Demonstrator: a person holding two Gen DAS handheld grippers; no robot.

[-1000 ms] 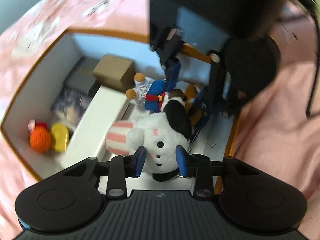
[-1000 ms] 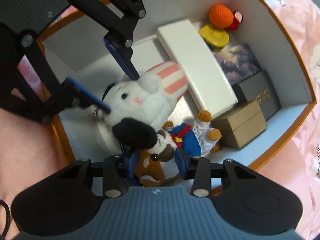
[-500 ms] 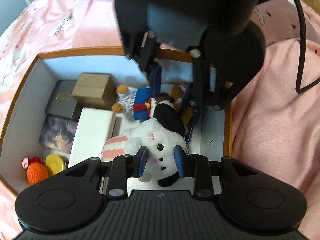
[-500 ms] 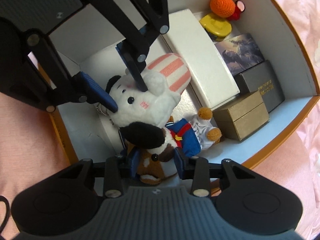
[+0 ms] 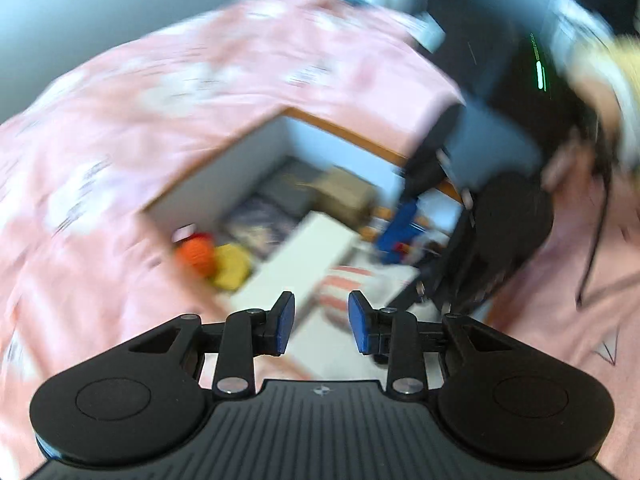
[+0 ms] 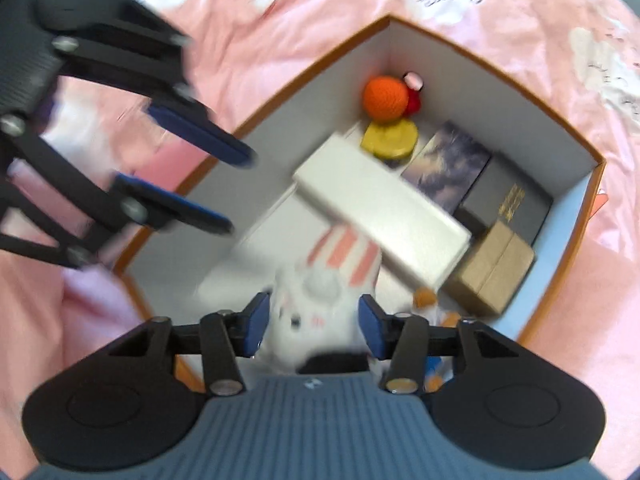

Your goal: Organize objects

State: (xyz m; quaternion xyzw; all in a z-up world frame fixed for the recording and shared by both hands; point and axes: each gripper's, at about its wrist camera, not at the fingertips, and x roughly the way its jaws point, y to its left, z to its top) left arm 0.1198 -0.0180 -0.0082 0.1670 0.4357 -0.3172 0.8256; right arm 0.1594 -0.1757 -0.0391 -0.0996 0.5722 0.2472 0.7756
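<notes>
Here, nearest first:
Right gripper: low centre of the right wrist view, jaws opening; the white plush's head sits between its blue pads, and blur hides whether the pads touch it.
White plush: lower middle of the box, face toward the camera, pink-striped ear running up against the long white box.
Left gripper: low centre of the left wrist view, jaws parted a little with nothing between them; in the right wrist view it hangs at the left edge, over the box's orange rim.
Small plush: just right of the right gripper, mostly hidden; orange paws and a bit of blue show.
Long white box: lying diagonally across the middle of the big box.
Brown carton: right of the long white box, against the near-right wall.
Dark grey box: just above the carton.
Picture-print box: next up the row.
Yellow disc: beside the white box's far end.
Orange ball: far corner, a red piece touching it.
Big box: white inside, orange-edged, on a pink bedspread.
</notes>
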